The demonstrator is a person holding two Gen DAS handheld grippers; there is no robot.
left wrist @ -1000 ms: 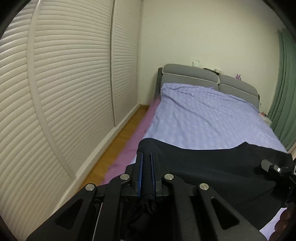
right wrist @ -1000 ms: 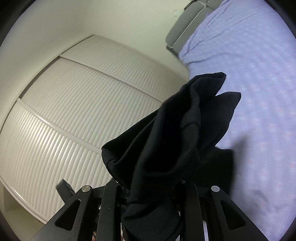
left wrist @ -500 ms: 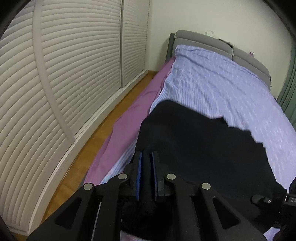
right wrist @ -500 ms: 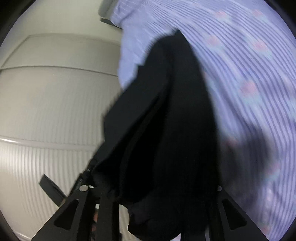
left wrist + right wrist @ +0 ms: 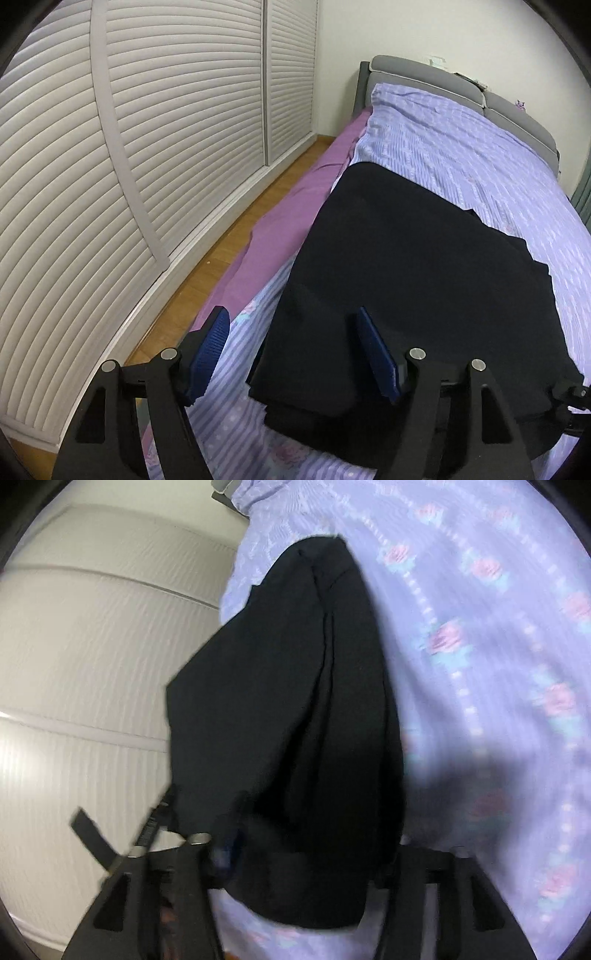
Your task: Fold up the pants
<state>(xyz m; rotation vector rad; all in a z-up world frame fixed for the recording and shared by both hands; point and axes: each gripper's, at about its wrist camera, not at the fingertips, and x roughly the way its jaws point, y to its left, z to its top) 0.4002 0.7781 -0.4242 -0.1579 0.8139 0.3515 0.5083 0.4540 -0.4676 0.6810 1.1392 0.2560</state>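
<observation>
The black pants (image 5: 424, 258) lie folded flat on the lilac bedspread (image 5: 480, 147). My left gripper (image 5: 295, 350) hovers over their near left corner. Its jaws are opening, and the blue pads (image 5: 212, 345) stand wide apart without pressing the cloth. The corner of the pants lies between them, closer to the right pad. In the blurred right wrist view the pants (image 5: 288, 701) fill the middle. My right gripper (image 5: 306, 853) is opening too, with the near fold lying loose between its spread fingers. Part of the right gripper (image 5: 569, 391) shows at the pants' right edge.
White louvred wardrobe doors (image 5: 147, 147) run along the left, with a narrow strip of wooden floor (image 5: 236, 229) between them and the bed. A purple sheet (image 5: 288, 221) hangs over the bed's left side. The grey headboard (image 5: 424, 70) stands at the far end.
Both grippers came down to the bed with the pants held in shut jaws. Both jaws have since spread apart, and the pants now lie flat on the bedspread.
</observation>
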